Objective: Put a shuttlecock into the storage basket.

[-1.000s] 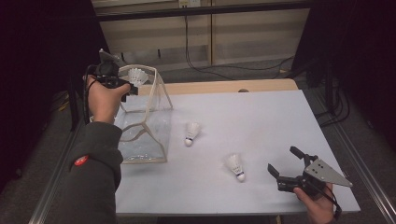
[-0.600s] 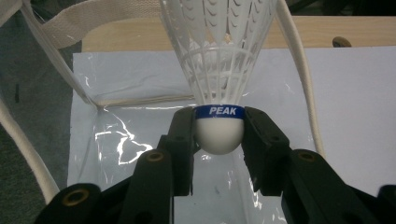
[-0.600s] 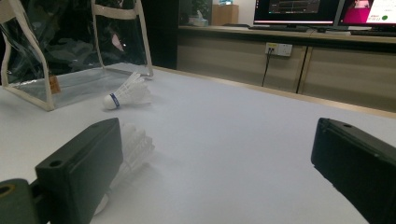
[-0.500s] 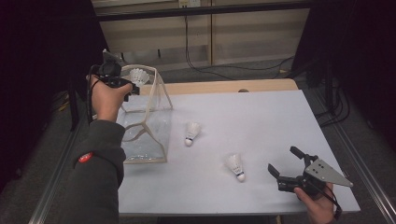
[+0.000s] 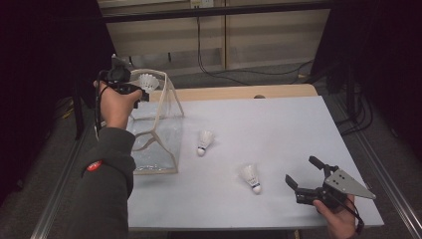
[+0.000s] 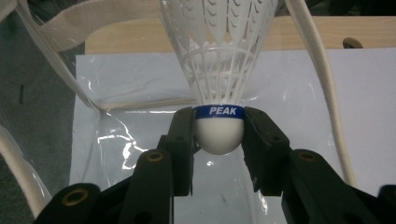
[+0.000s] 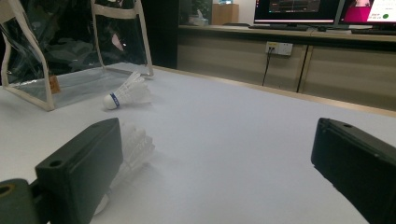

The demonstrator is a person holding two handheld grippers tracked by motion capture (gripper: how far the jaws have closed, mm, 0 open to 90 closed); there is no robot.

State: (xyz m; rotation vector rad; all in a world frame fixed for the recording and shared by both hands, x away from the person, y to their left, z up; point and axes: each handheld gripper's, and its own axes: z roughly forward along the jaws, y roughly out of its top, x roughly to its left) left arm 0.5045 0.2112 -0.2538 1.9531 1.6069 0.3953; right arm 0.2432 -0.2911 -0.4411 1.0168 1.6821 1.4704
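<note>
My left gripper (image 6: 219,135): clamped on shuttlecock (image 6: 219,70) cork, above clear bag (image 5: 154,144) mouth at 10 o'clock; centre between straps, then release; right gripper (image 5: 303,174) open, idle

I am working at a white surface (image 5: 278,129) with a wooden edge (image 5: 239,92) along its far side, in a dim room. Beyond it beige cabinet panels (image 5: 209,35) are standing with black cables (image 5: 234,74) trailing over the grey floor (image 5: 64,124), and lit monitors (image 7: 299,9) are glowing
</note>
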